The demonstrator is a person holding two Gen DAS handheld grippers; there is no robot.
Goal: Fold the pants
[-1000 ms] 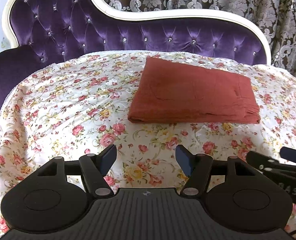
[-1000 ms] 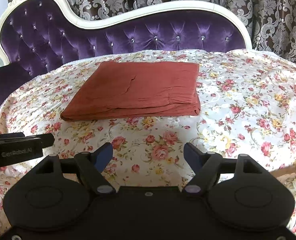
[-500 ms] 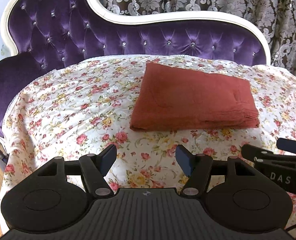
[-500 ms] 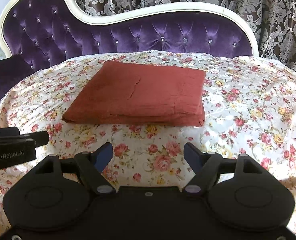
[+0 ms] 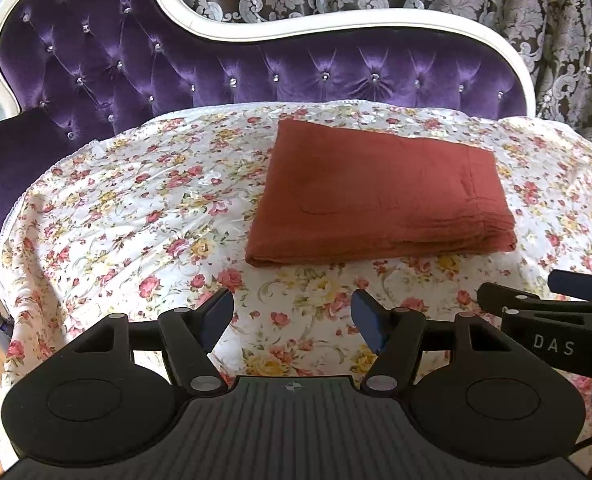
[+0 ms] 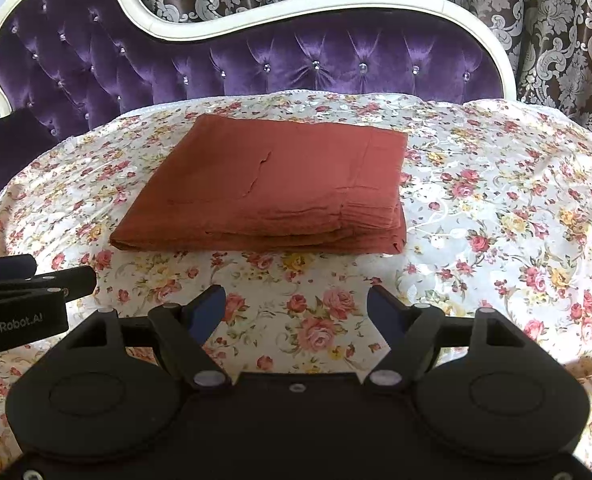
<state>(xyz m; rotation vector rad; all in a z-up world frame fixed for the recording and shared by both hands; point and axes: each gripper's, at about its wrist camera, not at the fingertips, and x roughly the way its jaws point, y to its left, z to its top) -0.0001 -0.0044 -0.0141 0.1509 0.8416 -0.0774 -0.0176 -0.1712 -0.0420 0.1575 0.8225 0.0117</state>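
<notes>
Retreating: left gripper (image 5: 291,316) and right gripper (image 6: 296,312), both spread wide, empty, drawn back toward 6 o'clock. Rust-red folded cotton pants (image 6: 271,188) at 12 o'clock on floral-quilted purple tufted sofa (image 6: 496,208), untouched. Judgement: folding complete.

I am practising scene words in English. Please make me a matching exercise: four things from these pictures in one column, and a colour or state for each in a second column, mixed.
Column 1
1. pants
2. sofa back
3. cover
4. right gripper

Column 2
a. purple, tufted
b. jaws apart, holding nothing
c. rust red, folded flat
d. white with flowers

Pairs: 1-c, 2-a, 3-d, 4-b
</notes>
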